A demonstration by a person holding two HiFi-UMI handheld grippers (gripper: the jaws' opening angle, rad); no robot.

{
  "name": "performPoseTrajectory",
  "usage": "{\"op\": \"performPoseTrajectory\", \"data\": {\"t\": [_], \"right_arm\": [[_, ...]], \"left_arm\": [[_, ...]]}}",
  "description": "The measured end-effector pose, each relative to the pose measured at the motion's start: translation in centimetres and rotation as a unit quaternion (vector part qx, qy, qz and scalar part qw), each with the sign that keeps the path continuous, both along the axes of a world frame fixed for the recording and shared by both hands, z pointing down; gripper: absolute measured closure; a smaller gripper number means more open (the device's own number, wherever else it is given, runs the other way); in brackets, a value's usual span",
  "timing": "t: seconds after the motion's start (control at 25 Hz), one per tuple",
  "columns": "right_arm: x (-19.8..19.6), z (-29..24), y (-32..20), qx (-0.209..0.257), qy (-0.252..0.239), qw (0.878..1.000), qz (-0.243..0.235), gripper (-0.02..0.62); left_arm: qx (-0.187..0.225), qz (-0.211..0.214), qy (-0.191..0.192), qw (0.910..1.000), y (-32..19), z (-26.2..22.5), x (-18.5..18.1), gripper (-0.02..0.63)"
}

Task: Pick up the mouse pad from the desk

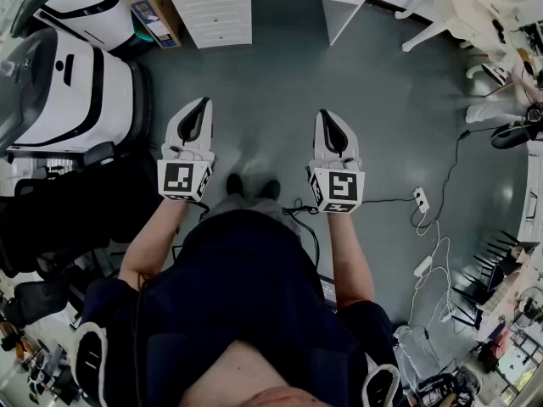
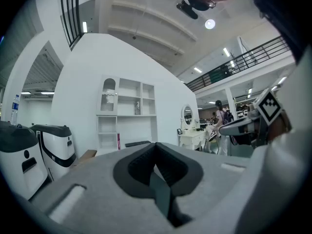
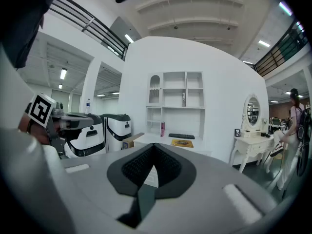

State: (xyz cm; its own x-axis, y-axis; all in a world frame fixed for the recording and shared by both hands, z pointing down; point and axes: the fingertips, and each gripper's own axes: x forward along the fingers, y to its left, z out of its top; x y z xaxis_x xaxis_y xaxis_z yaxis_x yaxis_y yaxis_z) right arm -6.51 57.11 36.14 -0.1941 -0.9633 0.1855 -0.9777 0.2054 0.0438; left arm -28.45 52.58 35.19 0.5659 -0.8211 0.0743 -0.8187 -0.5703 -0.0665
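Note:
The mouse pad (image 3: 182, 143) is a yellowish flat sheet on a white desk (image 3: 195, 148) far ahead in the right gripper view, next to a dark keyboard (image 3: 181, 136). In the head view the desk's drawer unit (image 1: 219, 8) shows at the top edge; the pad is not visible there. My left gripper (image 1: 193, 110) and right gripper (image 1: 333, 121) are held side by side at waist height over the grey floor, pointing toward the desk and well short of it. Both are shut with nothing between their dark pads, as the left gripper (image 2: 156, 147) and right gripper (image 3: 154, 149) show in their own views.
Two white-and-black machines (image 1: 68, 91) stand at the left, with a cardboard box (image 1: 153, 15) beside the desk. Cables and a power strip (image 1: 420, 197) lie on the floor at the right. A white vanity table with a mirror (image 3: 251, 141) and a person (image 3: 295, 126) are at the far right.

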Motion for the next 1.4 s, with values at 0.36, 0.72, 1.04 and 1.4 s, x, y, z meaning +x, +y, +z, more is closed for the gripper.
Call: {"op": "performPoseTrajectory", "data": {"t": [0.36,0.72,1.04,1.4], "right_arm": [[0.2,0.2,-0.3,-0.003,0.002,1.000,0.001,0.598],[0.6,-0.1,-0.4,0.007,-0.008,1.000,0.015,0.597],[0.6,-0.3,-0.4,0.008,-0.007,1.000,0.000,0.471],[1.5,-1.6,-1.2,0.026,0.017,0.999,-0.033,0.259]], "left_arm": [[0.000,0.000,-0.001,1.0000,-0.3,0.0,0.1,0.607],[-0.004,0.002,0.002,1.0000,-0.5,0.2,0.0,0.607],[-0.006,0.011,0.003,0.9999,-0.1,0.2,0.0,0.609],[-0.006,0.014,-0.007,0.9999,-0.1,0.3,0.7,0.608]]}}
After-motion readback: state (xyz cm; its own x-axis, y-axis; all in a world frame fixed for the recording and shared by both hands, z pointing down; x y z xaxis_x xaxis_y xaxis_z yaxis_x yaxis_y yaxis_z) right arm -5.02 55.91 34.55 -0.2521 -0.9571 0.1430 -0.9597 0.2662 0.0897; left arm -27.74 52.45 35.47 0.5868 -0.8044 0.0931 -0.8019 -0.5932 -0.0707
